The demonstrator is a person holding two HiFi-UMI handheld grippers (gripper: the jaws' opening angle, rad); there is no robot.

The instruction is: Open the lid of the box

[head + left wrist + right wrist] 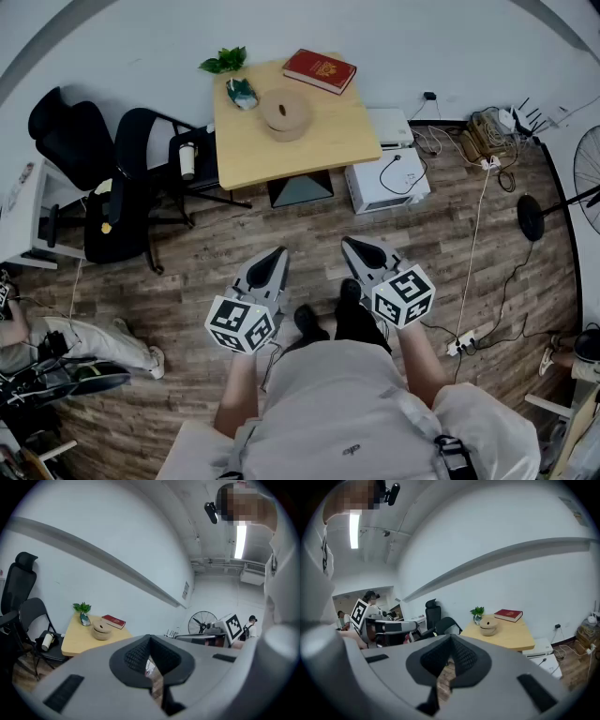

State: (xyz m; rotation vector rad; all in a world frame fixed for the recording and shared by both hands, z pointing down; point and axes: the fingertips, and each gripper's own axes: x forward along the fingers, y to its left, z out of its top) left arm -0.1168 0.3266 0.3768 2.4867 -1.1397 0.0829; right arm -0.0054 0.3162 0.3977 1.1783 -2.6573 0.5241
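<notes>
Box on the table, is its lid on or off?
On. The lid sits flat on the round box, covering it, on the table.

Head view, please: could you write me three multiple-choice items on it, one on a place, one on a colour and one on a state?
1. Where does the round box stand?
A. on the wooden table
B. on the floor
C. on a chair

2. What colour is the book?
A. blue
B. red
C. green

3. How is the box's lid?
A. lying on the floor
B. leaning against the book
C. closed on the box

Answers: 1 A, the box stands on the tabletop; 2 B, the book's cover is red; 3 C, the lid sits on top of the box.
</notes>
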